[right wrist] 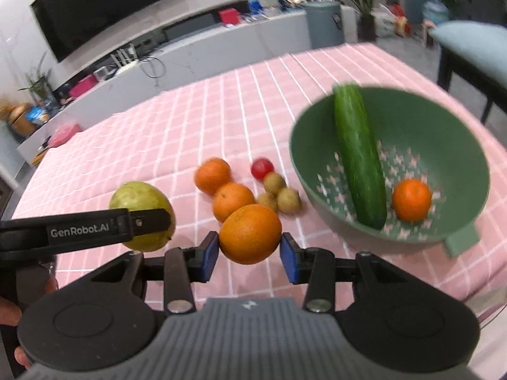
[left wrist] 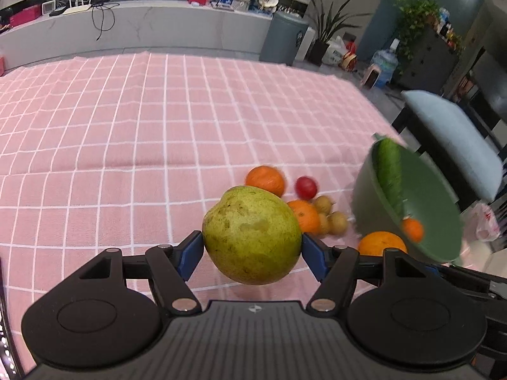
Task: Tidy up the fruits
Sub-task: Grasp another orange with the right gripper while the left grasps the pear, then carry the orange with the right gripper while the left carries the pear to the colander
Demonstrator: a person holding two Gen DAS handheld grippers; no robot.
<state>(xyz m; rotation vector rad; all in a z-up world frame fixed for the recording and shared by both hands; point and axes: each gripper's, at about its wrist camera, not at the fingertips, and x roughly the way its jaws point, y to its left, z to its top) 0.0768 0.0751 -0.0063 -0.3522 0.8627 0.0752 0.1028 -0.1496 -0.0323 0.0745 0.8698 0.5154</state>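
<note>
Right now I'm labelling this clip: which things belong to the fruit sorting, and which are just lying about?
Job:
- pear in left gripper
- orange in right gripper
- green bowl
- loose oranges
- red fruit

Lying about:
- television
- bin
- potted plant

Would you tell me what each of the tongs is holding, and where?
Left tongs clamp the green pear across its widest middle; right tongs clamp an orange at its sides.

You are in a home living room: wall-mounted television (right wrist: pixel 104 3), low media console (left wrist: pixel 142 28) (router on top), houseplants (left wrist: pixel 329 22).
</note>
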